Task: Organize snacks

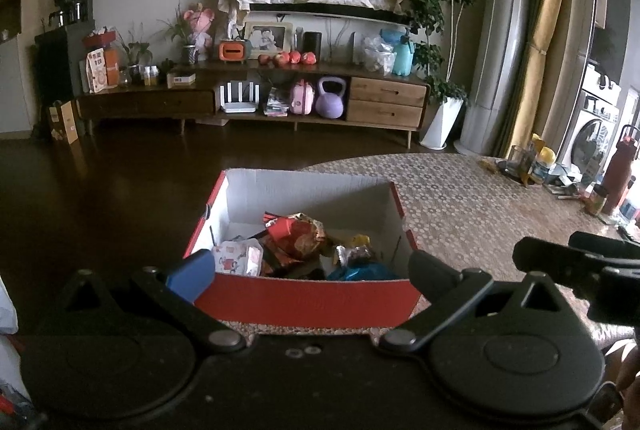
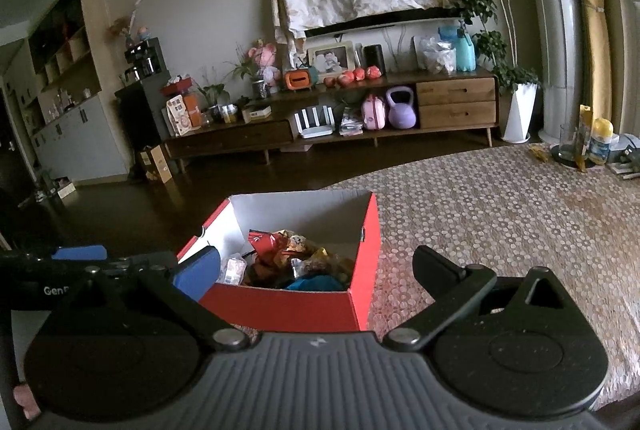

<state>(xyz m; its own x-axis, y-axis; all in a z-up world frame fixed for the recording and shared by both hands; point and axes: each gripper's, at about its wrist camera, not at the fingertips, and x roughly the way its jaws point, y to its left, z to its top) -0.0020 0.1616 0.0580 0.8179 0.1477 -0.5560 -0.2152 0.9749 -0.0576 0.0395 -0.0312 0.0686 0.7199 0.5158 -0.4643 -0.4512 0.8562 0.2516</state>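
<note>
A red cardboard box with a white inside stands on the patterned table, holding several snack packets. My left gripper is open, its fingers spread to either side of the box's near wall, with nothing held. In the right wrist view the same box lies ahead and slightly left, snack packets piled inside. My right gripper is open and empty, its blue-padded left finger by the box's near left corner. The other gripper shows at the left edge.
The table with a patterned cloth stretches to the right. A glass, bottles and small items crowd its far right end. The box sits near the table's left edge, with dark floor beyond. A TV cabinet lines the far wall.
</note>
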